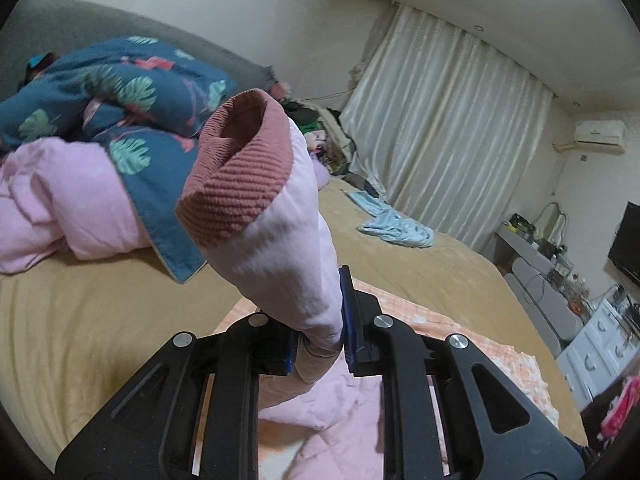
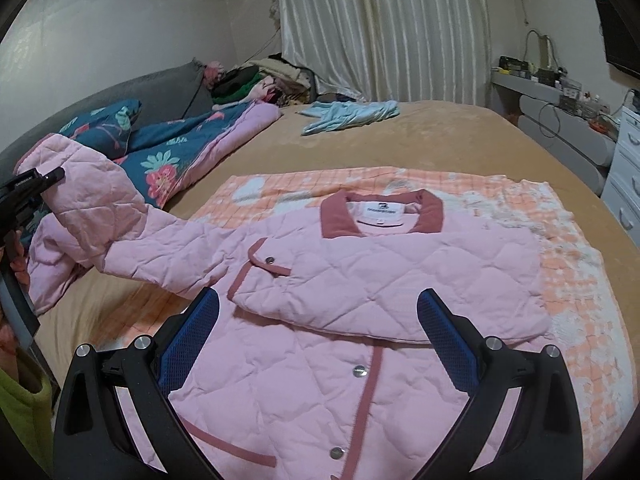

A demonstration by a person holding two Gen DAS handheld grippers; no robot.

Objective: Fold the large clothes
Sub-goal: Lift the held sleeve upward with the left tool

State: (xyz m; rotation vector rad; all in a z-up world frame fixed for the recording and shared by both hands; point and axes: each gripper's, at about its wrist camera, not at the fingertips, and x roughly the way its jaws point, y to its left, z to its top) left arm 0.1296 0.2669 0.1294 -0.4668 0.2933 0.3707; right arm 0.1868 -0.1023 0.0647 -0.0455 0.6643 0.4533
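A pink quilted jacket with a dusty-rose collar lies front up on an orange checked blanket on the bed. One sleeve is folded across its chest. The other sleeve is lifted off the bed at the left, with my left gripper holding its end. In the left wrist view that gripper is shut on the sleeve just below its ribbed rose cuff, which stands up in front of the camera. My right gripper hovers open over the jacket's lower front, nothing between its blue pads.
A blue floral quilt with pink lining is bunched along the bed's left side. A light-blue garment lies on the tan sheet farther back. Clothes are piled by the curtain. White drawers stand at the right.
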